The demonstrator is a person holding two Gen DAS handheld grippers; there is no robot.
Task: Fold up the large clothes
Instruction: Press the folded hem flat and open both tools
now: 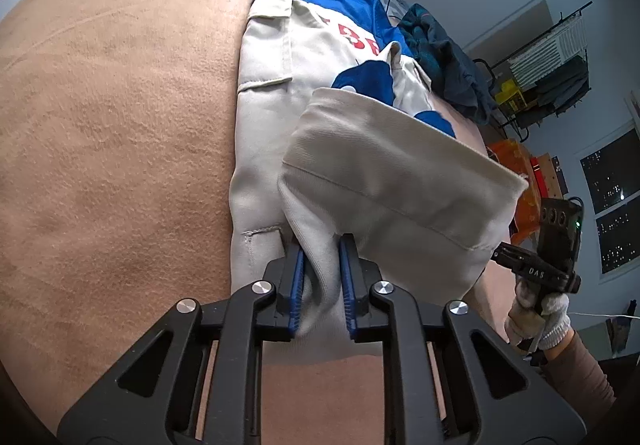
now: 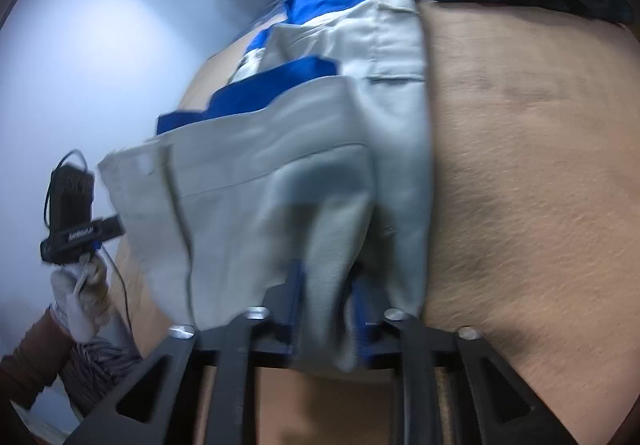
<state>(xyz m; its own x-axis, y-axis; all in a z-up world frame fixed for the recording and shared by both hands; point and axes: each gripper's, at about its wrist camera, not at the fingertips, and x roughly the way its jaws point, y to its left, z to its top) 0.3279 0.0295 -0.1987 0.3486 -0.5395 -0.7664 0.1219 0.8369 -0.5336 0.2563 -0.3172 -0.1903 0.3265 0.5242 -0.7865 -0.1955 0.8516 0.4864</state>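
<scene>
On tan blanket [image 1: 120, 125]: left tool [image 1: 322, 277] and right tool [image 2: 326, 297] each clamped on lifted hem of jacket [image 1: 288, 57], folding it over.

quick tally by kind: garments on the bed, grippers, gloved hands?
Garments: 2, beige-and-blue jacket and dark cloth pile behind it
Grippers: 2, left gripper and right gripper, both shut on the jacket's hem
Gloved hands: 2, right hand and left hand
Total: 6
</scene>
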